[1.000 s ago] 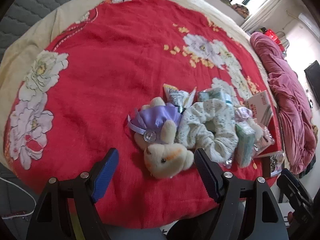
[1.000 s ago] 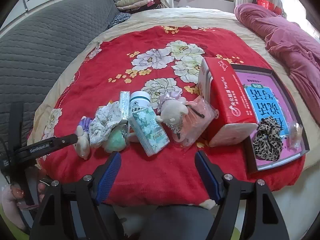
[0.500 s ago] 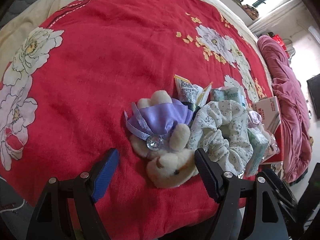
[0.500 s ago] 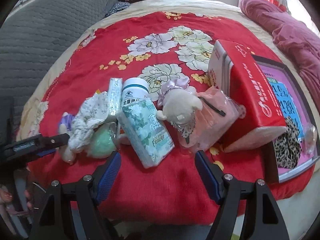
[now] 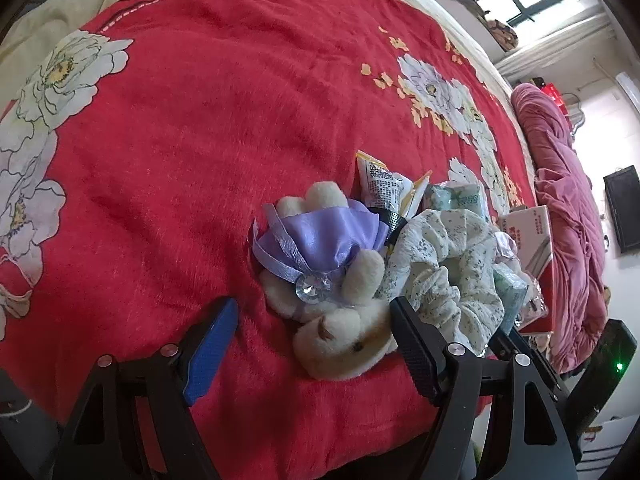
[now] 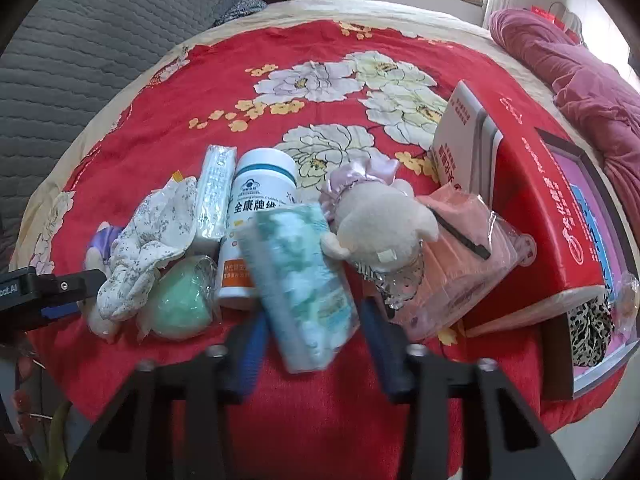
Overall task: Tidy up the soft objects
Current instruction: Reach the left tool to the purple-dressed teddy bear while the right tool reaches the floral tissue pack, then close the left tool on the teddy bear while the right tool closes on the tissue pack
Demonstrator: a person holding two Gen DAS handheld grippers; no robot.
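A cream plush bear in a lilac dress (image 5: 328, 276) lies on the red floral blanket (image 5: 180, 140). My left gripper (image 5: 316, 336) is open, its fingers on either side of the bear's head. A floral white scrunchie (image 5: 448, 264) lies against the bear; it also shows in the right wrist view (image 6: 152, 240). My right gripper (image 6: 310, 344) is open, its fingers on either side of a green-and-white tissue pack (image 6: 300, 280). Behind the pack lie a second plush bear (image 6: 380, 232), a pink tissue pack (image 6: 460, 264) and a green sponge in plastic (image 6: 180, 300).
A white pill bottle (image 6: 256, 216) and a slim white packet (image 6: 216, 200) lie behind the pack. A red box (image 6: 536, 208) and a tray holding a leopard scrunchie (image 6: 588, 328) stand right. A maroon quilt (image 6: 580, 72) lies far right, a grey headboard (image 6: 80, 48) left.
Both grippers moved forward and down. The left fingers now flank the bear's head; the right fingers have narrowed and now flank the green-and-white tissue pack.
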